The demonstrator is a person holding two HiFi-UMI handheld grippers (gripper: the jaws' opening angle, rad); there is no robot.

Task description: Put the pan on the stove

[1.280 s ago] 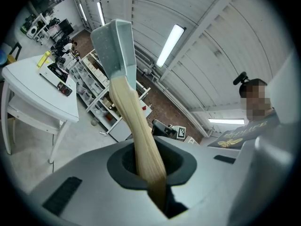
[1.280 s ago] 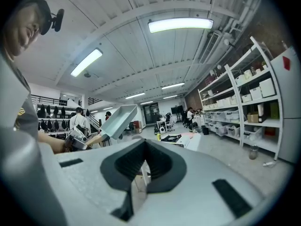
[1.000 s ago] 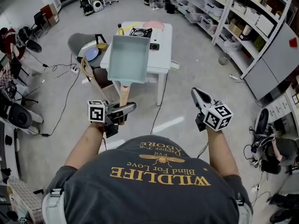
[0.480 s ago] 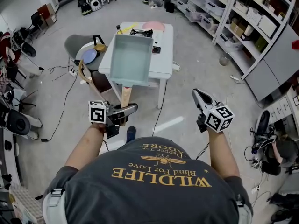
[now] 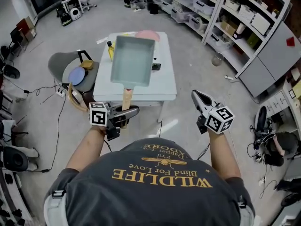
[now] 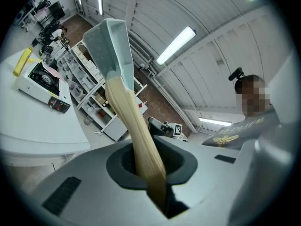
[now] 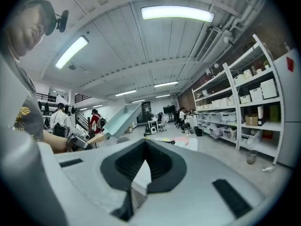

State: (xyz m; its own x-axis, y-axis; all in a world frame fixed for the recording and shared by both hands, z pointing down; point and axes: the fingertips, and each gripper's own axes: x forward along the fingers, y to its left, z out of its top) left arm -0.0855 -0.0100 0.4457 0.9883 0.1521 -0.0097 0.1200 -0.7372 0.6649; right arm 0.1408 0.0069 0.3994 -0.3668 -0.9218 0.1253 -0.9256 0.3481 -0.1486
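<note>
The left gripper [image 5: 128,112] is clamped on the wooden handle [image 5: 126,99] of the pan [image 5: 133,61], the jaws pinched tight round the near end of it. The pan juts out away from the person, up in the air and resting on nothing. The right gripper [image 5: 197,96] is held out on the right with its jaws together and nothing between them, well apart from the pan.

What has changed in the last second is the distance. The white table [image 5: 164,86] was some way off across the floor, and the person has since walked up to it. From the head view the pan now hangs over the tabletop and covers the spot where the stove showed a moment ago. A yellow bottle [image 5: 110,51] peeks out at the pan's left edge and a pink plate [image 5: 147,34] at its far edge. The grip on the handle looks the same as it was.

The left gripper view shows the stove [image 6: 41,77] on the table, down and to the left of the raised pan, so the pan is clearly not on it yet. I'd say the carrying is nearly done, and what remains is to bring the pan level and lower it onto the burner
</note>
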